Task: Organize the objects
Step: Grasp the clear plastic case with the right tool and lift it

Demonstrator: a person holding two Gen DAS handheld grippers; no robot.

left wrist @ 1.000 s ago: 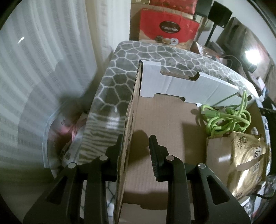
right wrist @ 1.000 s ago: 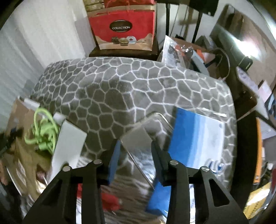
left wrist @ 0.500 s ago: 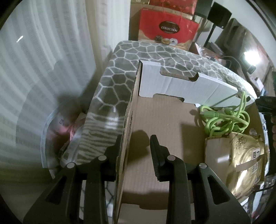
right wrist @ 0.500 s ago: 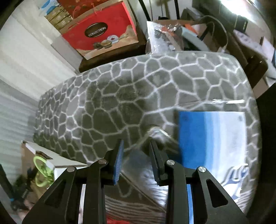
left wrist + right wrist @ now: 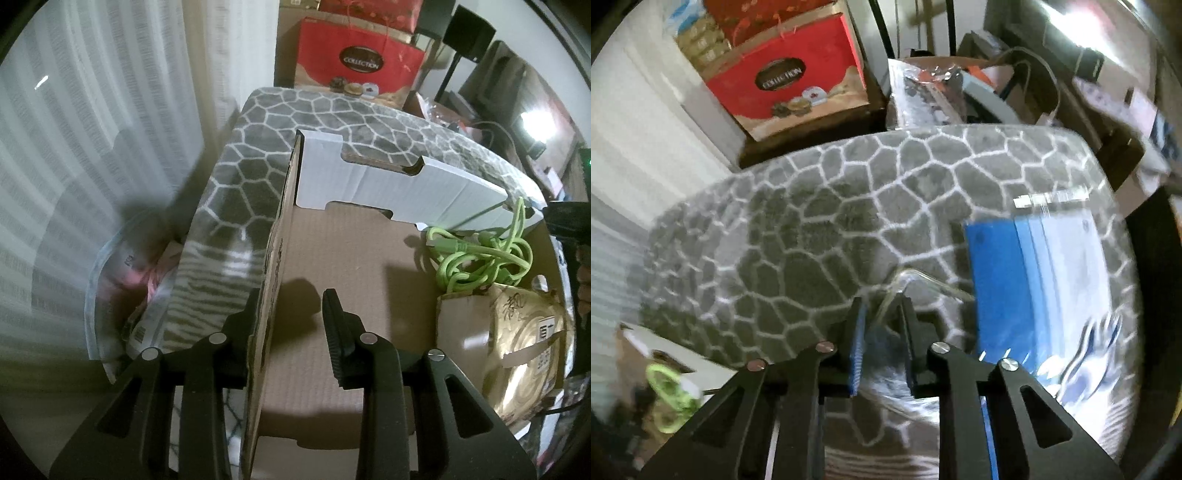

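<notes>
An open cardboard box (image 5: 332,266) sits on a grey honeycomb-patterned blanket (image 5: 258,155). In it lie a green cable (image 5: 480,254) and a gold packet (image 5: 524,347). My left gripper (image 5: 291,306) is open and straddles the box's left wall. In the right wrist view, a clear plastic bag with a blue and white pack (image 5: 1027,280) lies on the blanket (image 5: 812,229). My right gripper (image 5: 882,325) is closed on the bag's clear corner. The box and cable (image 5: 668,391) show at the lower left.
A red gift bag (image 5: 354,66) stands behind the blanket by a white curtain (image 5: 92,129). A clear bag of pink items (image 5: 125,280) lies left of the blanket. Clutter, bags and dark furniture (image 5: 997,81) crowd the far right.
My right gripper has moved forward over the blanket and its jaws have closed on the clear bag's corner. The left gripper has stayed on the box wall.
</notes>
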